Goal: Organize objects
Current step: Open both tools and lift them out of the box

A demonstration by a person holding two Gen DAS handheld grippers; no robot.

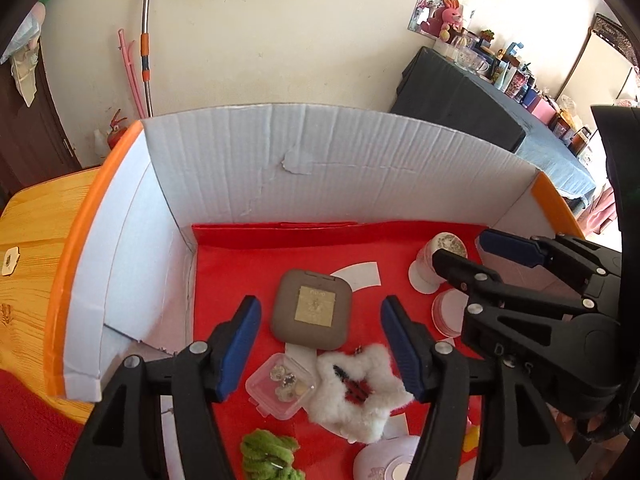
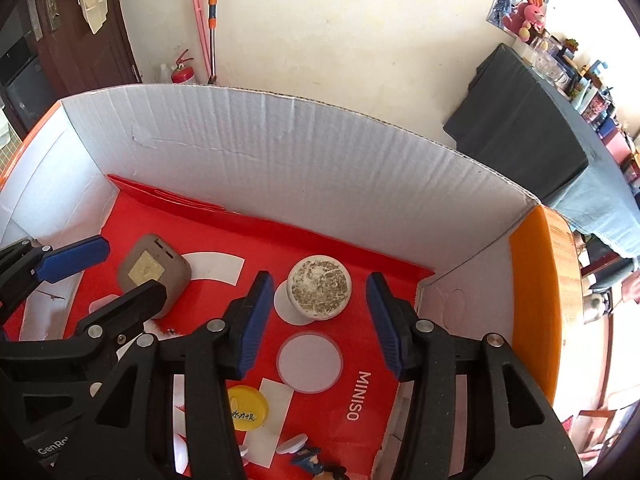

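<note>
Inside the box (image 2: pixel 280 152), we hold both grippers, left (image 1: pixel 320 348) and right (image 2: pixel 320 320), spread and empty; the brown case (image 1: pixel 311 309) lies flat between white jar (image 2: pixel 319 286) and wall, rigid, smooth, best pinched across its sides

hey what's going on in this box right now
A person is sorting small items in a white cardboard box lined with red paper, holding a gripper in each hand. The left gripper hangs open above a brown square case; the right gripper hangs open above a round speckled jar. Neither holds anything. A clear plastic box, a white fluffy scrunchie and a yellow lid lie nearby.
</note>
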